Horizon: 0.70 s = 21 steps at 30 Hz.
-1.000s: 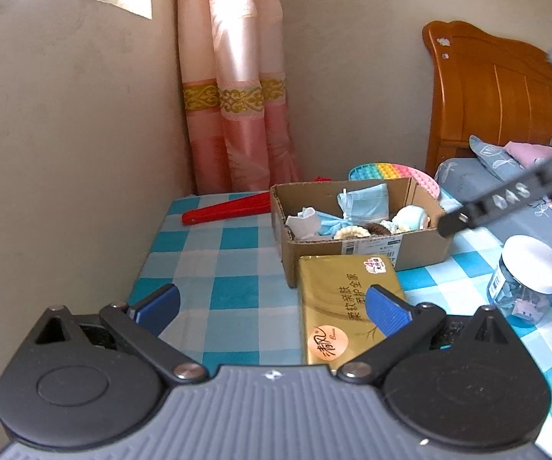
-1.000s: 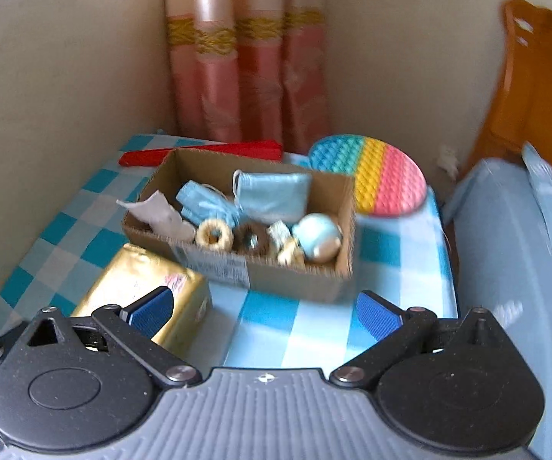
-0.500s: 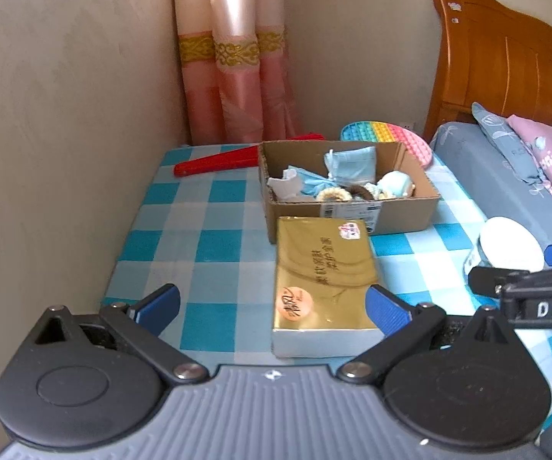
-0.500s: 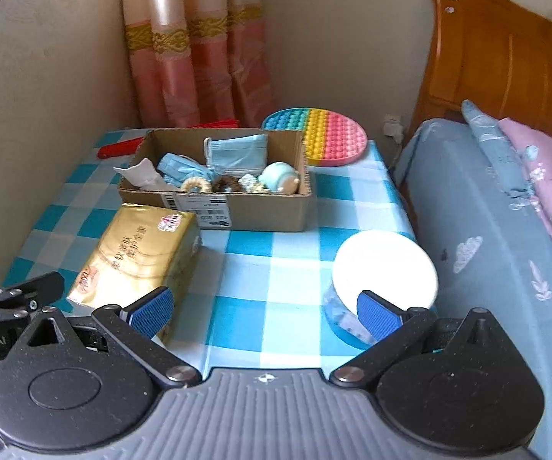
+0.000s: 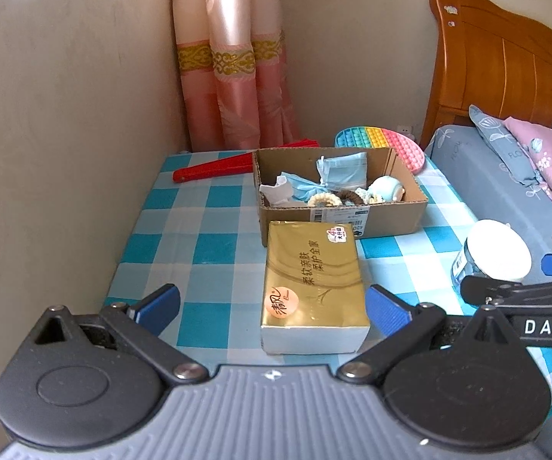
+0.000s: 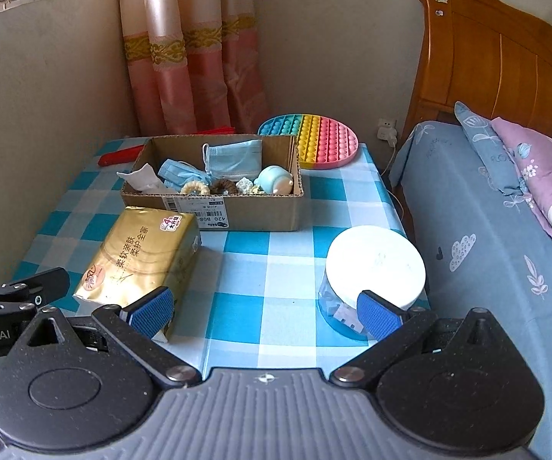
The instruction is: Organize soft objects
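A cardboard box (image 5: 387, 218) (image 6: 260, 212) at the back of the checked table holds blue face masks (image 5: 343, 170) (image 6: 232, 159), a white tissue (image 6: 142, 178), hair ties (image 6: 195, 188) and a pale blue soft toy (image 6: 274, 180). A gold tissue pack (image 5: 312, 283) (image 6: 143, 257) lies in front of the box. My left gripper (image 5: 272, 308) is open and empty above the near table edge, behind the pack. My right gripper (image 6: 262, 312) is open and empty over the near right of the table.
A clear jar with a white lid (image 5: 496, 255) (image 6: 373, 268) stands at the front right. A rainbow pop-it disc (image 6: 314, 140) and a red folded fan (image 5: 214, 168) lie at the back. A wall stands left, a bed (image 6: 506, 230) right, curtains behind.
Both grippers have pulled back from the box toward the near table edge and stay open. The box contents have not moved.
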Available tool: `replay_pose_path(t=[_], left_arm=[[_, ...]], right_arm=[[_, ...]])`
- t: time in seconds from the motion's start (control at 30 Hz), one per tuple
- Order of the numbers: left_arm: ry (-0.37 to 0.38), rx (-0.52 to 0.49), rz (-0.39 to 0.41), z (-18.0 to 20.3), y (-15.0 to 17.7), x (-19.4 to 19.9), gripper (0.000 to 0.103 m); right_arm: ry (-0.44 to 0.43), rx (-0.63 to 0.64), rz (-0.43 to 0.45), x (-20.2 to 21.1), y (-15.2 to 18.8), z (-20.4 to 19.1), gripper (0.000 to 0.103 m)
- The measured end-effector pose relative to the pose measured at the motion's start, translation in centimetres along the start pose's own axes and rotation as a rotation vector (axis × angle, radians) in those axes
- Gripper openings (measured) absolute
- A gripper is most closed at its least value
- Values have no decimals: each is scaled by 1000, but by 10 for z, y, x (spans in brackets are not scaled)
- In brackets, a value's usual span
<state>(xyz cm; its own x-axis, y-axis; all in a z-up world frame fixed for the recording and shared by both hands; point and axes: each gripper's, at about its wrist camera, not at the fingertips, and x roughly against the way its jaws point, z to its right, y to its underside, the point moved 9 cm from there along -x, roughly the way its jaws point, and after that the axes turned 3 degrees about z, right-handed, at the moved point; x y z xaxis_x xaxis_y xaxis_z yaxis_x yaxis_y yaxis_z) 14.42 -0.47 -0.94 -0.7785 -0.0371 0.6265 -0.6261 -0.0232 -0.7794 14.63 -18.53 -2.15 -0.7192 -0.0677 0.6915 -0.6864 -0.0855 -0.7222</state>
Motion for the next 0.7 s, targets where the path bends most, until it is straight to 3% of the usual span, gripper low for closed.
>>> replay_pose_path(t=[0.7], left_arm=[[-16, -1, 7, -1, -1, 3, 102]], right_arm=[[-14, -11, 12, 5, -1, 0, 103]])
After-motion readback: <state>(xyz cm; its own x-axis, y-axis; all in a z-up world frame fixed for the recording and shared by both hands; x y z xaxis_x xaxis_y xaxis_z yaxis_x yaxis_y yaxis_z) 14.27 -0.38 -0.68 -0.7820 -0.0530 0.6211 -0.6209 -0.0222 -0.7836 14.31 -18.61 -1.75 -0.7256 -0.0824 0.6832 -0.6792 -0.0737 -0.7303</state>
